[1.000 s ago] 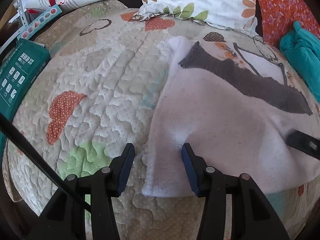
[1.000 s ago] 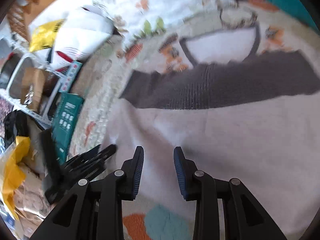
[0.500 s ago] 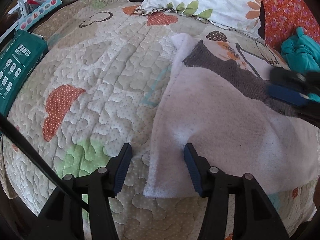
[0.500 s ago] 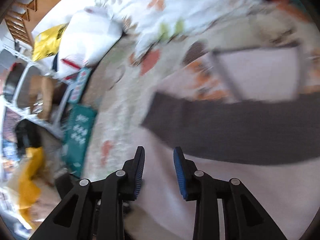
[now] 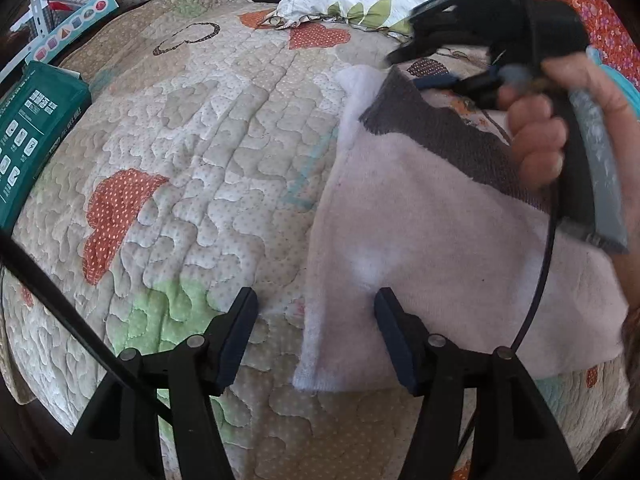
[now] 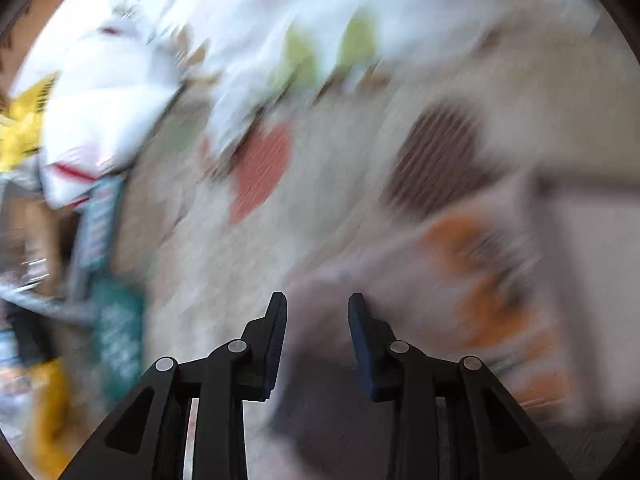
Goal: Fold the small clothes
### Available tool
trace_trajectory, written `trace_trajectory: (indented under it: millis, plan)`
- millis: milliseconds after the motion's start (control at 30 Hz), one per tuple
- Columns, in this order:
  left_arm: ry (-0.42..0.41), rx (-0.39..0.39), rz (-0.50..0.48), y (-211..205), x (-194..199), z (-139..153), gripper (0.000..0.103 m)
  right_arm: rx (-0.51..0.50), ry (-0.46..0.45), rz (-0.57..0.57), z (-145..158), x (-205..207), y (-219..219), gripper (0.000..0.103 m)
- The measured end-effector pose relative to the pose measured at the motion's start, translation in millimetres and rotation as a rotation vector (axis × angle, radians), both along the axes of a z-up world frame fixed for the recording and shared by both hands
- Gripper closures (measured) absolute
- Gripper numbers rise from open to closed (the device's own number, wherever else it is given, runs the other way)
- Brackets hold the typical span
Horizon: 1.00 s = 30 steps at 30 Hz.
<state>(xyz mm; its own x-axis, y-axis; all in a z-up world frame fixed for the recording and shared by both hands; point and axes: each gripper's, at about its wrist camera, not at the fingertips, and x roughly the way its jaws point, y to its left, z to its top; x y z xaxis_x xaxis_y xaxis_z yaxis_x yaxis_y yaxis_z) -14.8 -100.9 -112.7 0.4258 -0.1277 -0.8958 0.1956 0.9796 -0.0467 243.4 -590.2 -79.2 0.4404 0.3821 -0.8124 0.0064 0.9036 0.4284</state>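
The small white garment (image 5: 432, 264), with its dark grey knit band (image 5: 436, 136) at the far end, is lying spread flat on the quilt (image 5: 200, 152), and no fold is showing in it, so the job looks barely begun. The left gripper (image 5: 314, 308) is hanging with its jaws wide apart, straddling the garment's near left edge and gripping nothing. The right gripper (image 5: 436, 80), carried in the person's hand (image 5: 536, 136), is hovering over the band's far left corner; in its own view (badly smeared by motion) the right gripper's fingers (image 6: 278, 320) are standing moderately apart with nothing between them. By my judgement, every fold is still waiting: corners gripped, then one end brought over onto the other.
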Motion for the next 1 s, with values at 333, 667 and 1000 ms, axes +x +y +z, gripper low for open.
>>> trace_trajectory:
  millis: [333, 667, 1000]
  plan:
    - [-0.01, 0.019, 0.017, -6, 1, -1, 0.036, 0.033, 0.032, 0.196, 34, -112, -69, 0.054]
    - [-0.029, 0.031, -0.004, -5, -6, 11, 0.035, -0.446, -0.044, -0.285, 63, -143, -224, 0.076]
    - [-0.083, 0.05, -0.064, -22, -14, 21, 0.035, -0.277, -0.041, -0.157, 55, -204, -219, 0.071]
